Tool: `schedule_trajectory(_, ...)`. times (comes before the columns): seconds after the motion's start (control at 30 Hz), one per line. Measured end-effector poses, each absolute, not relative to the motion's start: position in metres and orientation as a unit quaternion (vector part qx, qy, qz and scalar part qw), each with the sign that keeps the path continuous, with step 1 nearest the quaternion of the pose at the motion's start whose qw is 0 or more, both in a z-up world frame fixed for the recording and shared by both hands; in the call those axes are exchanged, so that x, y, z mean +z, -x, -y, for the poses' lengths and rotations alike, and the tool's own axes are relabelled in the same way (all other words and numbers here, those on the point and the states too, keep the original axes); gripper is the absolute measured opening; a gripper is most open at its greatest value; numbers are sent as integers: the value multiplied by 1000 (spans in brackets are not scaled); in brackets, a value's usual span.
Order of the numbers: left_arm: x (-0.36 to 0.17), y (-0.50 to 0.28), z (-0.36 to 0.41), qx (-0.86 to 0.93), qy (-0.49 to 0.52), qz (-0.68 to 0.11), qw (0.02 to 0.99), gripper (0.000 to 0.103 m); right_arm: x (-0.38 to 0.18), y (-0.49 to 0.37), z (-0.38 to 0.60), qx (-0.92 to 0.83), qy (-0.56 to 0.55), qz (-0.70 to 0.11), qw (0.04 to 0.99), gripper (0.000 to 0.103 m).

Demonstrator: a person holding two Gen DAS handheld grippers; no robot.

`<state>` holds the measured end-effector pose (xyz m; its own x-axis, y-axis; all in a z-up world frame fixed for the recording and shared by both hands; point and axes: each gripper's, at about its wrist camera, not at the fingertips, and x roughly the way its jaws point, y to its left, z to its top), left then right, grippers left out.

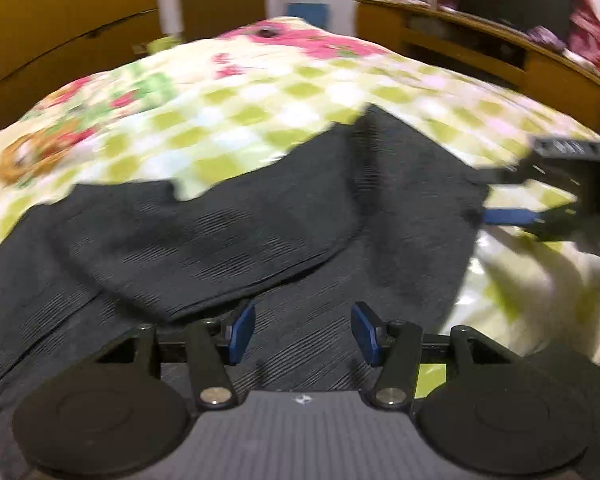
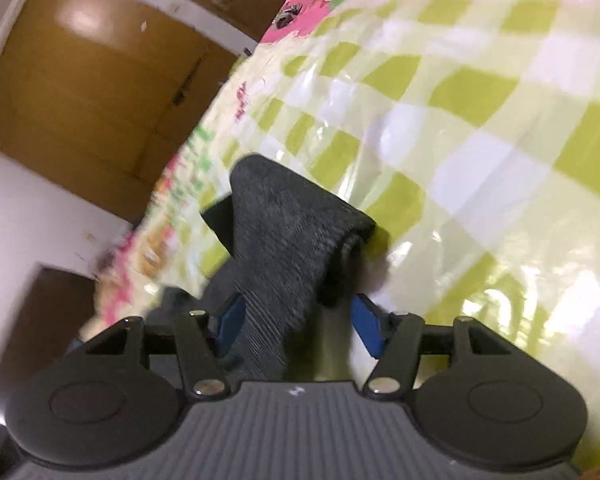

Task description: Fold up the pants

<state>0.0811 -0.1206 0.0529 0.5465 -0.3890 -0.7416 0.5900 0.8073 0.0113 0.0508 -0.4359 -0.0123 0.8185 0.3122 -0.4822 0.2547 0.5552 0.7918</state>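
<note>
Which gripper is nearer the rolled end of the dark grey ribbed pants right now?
Right. The right gripper has the rolled end of the dark grey ribbed pants between its open jaws. The left gripper hovers over the flat part.

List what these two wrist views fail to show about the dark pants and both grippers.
- Left wrist view: the dark grey ribbed pants run off the left and bottom edges, so their full outline is cut off; motion blur smears the folds.
- Left wrist view: the right gripper is cut by the right edge and blurred.
- Right wrist view: a strip of the pants lies between the open right gripper's pads; the rest is behind the gripper body.
</note>
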Motion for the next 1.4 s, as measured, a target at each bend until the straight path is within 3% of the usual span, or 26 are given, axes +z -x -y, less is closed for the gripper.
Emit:
schedule_trajectory(0.23,31,-95,161,-304,-140,-412,848,66,-48,-89,448,67,-585,-274,760,67)
schedule_trajectory(0.33,19,-98,169,-303,-139,-427,841,66,-49,-93,460,52,-609,-237,755,63)
schedule_trajectory(0.4,15,-98,176,-305,-140,-429,839,66,-37,-91,468,56,-605,-192,770,52)
schedule_trajectory(0.6,5,-100,187,-310,-139,-438,832,66,41,-55,484,97,-523,-43,846,53)
schedule_trajectory(0.67,2,-100,189,-311,-140,-438,832,66,48,-47,488,81,-500,-69,859,62)
schedule_trajectory(0.83,1,-98,188,-314,-138,-436,832,68,14,-33,477,13,-466,-204,861,62)
schedule_trajectory(0.97,1,-99,187,-318,-146,-436,829,69,13,-29,441,-76,-235,-287,926,62)
schedule_trajectory(1.07,1,-100,186,-320,-146,-436,828,70,11,-33,431,-23,-223,-298,928,62)
schedule_trajectory(1.17,0,-101,185,-318,-142,-437,829,71,5,-41,434,4,-263,-295,919,58)
schedule_trajectory(1.3,0,-100,184,-317,-138,-436,831,71,-11,-76,433,6,-260,-311,914,42)
schedule_trajectory(1.4,0,-101,182,-320,-135,-437,829,72,-12,-75,428,16,-242,-317,917,37)
